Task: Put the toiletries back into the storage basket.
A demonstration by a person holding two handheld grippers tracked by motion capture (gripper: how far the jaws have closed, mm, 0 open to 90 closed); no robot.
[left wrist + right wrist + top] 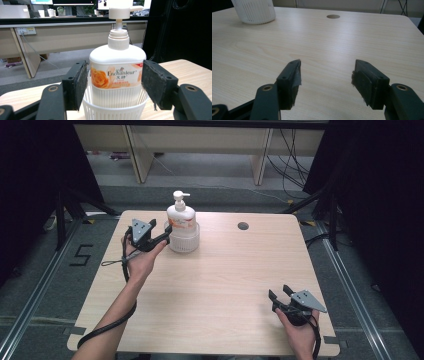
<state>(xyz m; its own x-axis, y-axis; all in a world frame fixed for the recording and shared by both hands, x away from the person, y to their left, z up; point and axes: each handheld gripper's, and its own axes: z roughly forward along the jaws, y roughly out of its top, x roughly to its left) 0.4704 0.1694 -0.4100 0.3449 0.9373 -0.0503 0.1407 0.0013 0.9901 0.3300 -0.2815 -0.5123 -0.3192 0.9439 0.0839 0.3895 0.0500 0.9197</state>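
A white pump bottle (180, 216) with an orange rose label stands upright in a white ribbed basket (183, 243) at the table's back left. My left gripper (167, 232) is open at the bottle's left side. In the left gripper view its jaws straddle the bottle (117, 66) at label height, above the basket rim (112, 111), with the pads (79, 82) close to its sides. My right gripper (279, 291) is open over the front right of the table, nothing between its fingers (289, 80). The basket (254, 11) appears far off in the right gripper view.
The light wooden table (225, 270) has a round cable hole (243, 226) at the back right of centre. Desks and cables stand on the floor behind the table. Dark curtains hang on both sides.
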